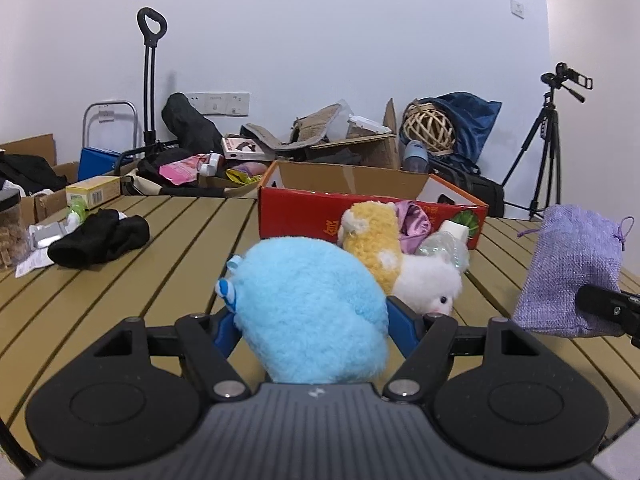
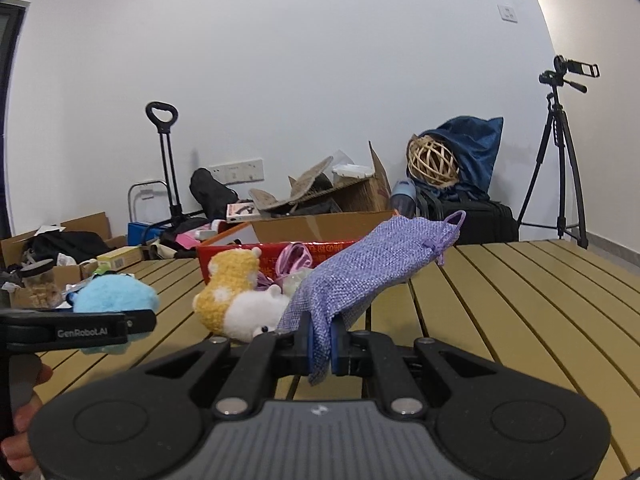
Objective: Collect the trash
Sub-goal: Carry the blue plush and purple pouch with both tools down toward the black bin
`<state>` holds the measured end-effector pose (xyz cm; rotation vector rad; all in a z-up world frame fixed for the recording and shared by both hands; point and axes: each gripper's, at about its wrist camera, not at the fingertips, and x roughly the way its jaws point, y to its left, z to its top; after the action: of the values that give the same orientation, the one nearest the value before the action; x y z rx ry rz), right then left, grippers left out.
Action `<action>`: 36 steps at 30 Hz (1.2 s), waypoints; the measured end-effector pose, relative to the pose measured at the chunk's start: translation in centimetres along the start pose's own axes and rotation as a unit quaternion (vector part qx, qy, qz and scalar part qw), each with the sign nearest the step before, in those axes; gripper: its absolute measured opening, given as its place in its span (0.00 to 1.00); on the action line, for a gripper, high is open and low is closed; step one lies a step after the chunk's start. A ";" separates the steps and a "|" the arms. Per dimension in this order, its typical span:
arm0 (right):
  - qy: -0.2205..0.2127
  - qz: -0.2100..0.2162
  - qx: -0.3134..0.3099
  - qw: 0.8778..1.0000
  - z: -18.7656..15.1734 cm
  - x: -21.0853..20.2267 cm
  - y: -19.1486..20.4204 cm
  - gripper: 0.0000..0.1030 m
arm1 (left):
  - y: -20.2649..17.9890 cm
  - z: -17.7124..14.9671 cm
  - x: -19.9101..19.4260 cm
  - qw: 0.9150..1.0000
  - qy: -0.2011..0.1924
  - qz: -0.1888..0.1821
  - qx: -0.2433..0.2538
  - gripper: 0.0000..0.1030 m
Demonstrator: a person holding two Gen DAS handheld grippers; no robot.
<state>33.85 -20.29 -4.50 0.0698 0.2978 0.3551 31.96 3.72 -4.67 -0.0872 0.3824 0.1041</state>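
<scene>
My left gripper [image 1: 310, 316] is shut on a fluffy light-blue plush toy [image 1: 304, 280], its blue pads pressing both sides. The same plush [image 2: 116, 296] shows at the left of the right wrist view, behind a left gripper finger [image 2: 80, 330]. My right gripper [image 2: 320, 344] is shut on a corner of a purple woven drawstring pouch [image 2: 360, 272], which hangs above the table. That pouch [image 1: 572, 268] appears at the right of the left wrist view. A yellow-and-white plush [image 1: 376, 244], a pink satin cloth [image 1: 412, 224] and a crushed plastic bottle [image 1: 444, 244] lie before an open red cardboard box [image 1: 304, 216].
The slatted yellow table [image 1: 180, 248] also bears a black cloth [image 1: 100, 236], a jar of brown cubes [image 1: 12, 232] and a small yellow box [image 1: 94, 192]. Boxes, bags and a trolley crowd the floor behind. A camera tripod [image 1: 548, 140] stands right. A hand [image 2: 20, 432] holds the left gripper.
</scene>
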 end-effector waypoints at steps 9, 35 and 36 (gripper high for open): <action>-0.016 0.036 -0.031 0.999 -0.8 -3.4 0.4 0.07 | 0.9 -1.6 -2.3 0.999 0.000 0.000 0.034 0.72; 0.022 0.146 -0.065 0.987 -7.6 -14.2 4.8 0.07 | -0.1 -9.5 -12.4 0.997 0.064 0.012 0.037 0.72; 0.025 0.147 -0.065 0.987 -7.9 -14.4 5.0 0.07 | -0.1 -9.7 -12.7 0.997 0.066 0.013 0.039 0.72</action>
<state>16.90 -20.62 -7.50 -0.0240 0.3138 0.6688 16.66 1.49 -8.82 -0.0117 0.5187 0.1098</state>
